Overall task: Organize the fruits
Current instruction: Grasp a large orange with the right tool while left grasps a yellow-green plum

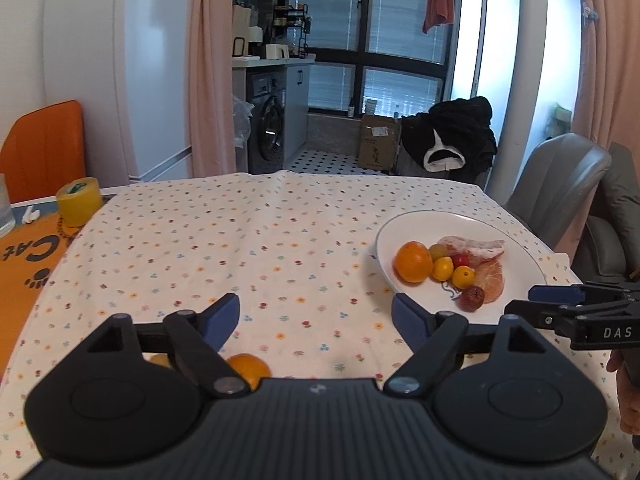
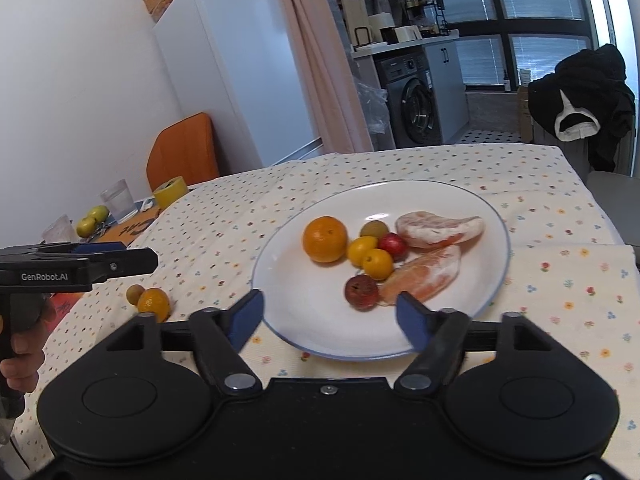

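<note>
Our left gripper [image 1: 316, 316] hangs with its blue pads spread wide and nothing between them, low over the flowered tablecloth [image 1: 256, 248]. Just under its near edge, at about seven o'clock from the gap, sits a loose small orange [image 1: 250, 368], half hidden by the gripper body, with a sliver of another fruit beside it. The right wrist view shows that pair better: the small orange [image 2: 154, 303] touching a duller brownish fruit [image 2: 135, 293] on the cloth, below the left tool.

Our right gripper [image 2: 330, 316] is also spread and empty, poised over the near rim of the white plate [image 2: 280, 288]. On the plate, at twelve o'clock from that gap, lie a big orange [image 2: 325, 239], two yellow kumquats [image 2: 370, 258], a red fruit [image 2: 392, 245], a greenish one [image 2: 374, 229], a wrinkled dark red fruit [image 2: 361, 292] nearest the pads, and two peeled citrus segments [image 2: 436, 248].

We judge the step in hand to be fetching the stray pair onto the plate. To do it well, we should draw the left gripper back and down so the small orange sits centred between the pads, not under the body where we cannot see it. Close gently on its widest part; it is round and may roll toward its neighbour. Set it on the bare plate area at nine o'clock from the big orange, clear of the right gripper.

Far off at ten o'clock, two green fruits [image 2: 93, 219] rest by a glass; whether they belong to the task we cannot tell.
</note>
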A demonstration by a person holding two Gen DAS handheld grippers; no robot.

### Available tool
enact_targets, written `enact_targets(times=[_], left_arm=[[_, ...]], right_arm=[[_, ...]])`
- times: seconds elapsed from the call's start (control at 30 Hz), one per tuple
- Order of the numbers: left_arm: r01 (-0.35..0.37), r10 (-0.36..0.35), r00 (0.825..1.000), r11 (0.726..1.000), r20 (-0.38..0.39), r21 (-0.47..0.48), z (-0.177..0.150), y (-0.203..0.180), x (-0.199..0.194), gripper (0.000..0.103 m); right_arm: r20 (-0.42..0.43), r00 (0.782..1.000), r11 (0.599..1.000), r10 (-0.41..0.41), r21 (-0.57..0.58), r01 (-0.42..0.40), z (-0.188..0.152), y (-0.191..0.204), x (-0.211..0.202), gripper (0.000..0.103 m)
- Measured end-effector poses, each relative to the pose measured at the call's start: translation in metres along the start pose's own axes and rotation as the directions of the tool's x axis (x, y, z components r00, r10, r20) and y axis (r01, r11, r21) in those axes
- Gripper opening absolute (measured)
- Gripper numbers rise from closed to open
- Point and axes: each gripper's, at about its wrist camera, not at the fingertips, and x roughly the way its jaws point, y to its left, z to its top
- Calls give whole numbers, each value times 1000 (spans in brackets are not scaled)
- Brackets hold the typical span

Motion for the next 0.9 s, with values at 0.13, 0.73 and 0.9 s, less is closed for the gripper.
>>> enact_targets(times=[0.13, 0.73, 0.9], left_arm=[[-43, 43, 999, 999, -6, -27, -3, 12, -2, 89], [-122, 116, 992, 984, -52, -129, -23, 67, -18, 90], [-127, 118, 990, 983, -75, -133, -33, 76, -20, 90]], right_arm=[[4, 1000, 999, -7, -35, 7, 3, 12, 1, 84], [-42, 999, 994, 18, -111, -22, 14, 53, 22, 103], [-69, 997, 989, 41, -141, -50, 13, 68, 30, 103]])
